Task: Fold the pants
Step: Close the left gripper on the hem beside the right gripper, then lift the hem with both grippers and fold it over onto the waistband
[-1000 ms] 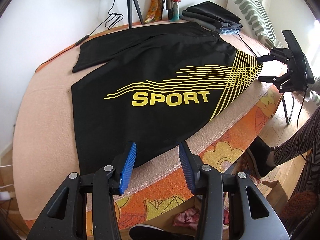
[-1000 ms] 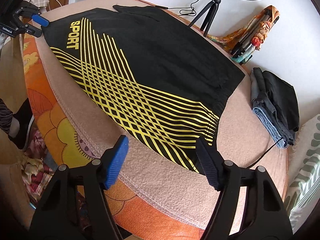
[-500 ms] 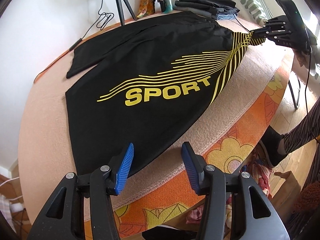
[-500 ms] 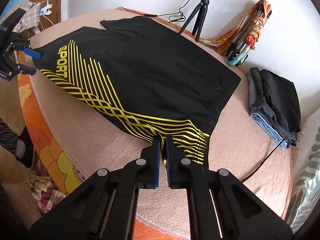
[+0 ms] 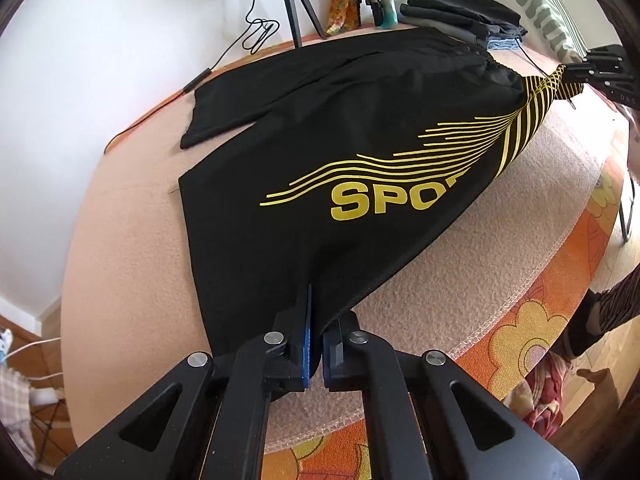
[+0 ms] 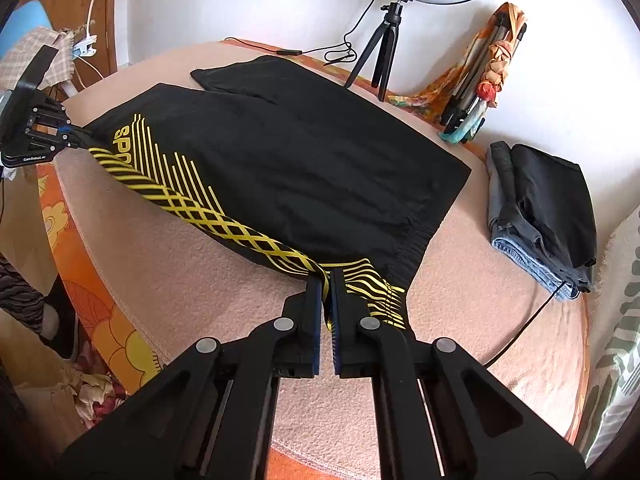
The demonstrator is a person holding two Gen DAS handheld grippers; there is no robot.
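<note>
Where the black pants (image 5: 328, 152) are spread on the pink blanket (image 6: 224, 280) of the bed, yellow letters "SPO" are read beside yellow stripes, the rest folded under. "GenRobot.AI" is printed on the left claw (image 6: 78, 136), which is closed on the leg hem; the right claw (image 6: 326, 284) is pinched on the striped waistband corner. Folded clothes (image 6: 540, 208), a ring-light tripod (image 6: 384, 40) and a cable are seen nearby
</note>
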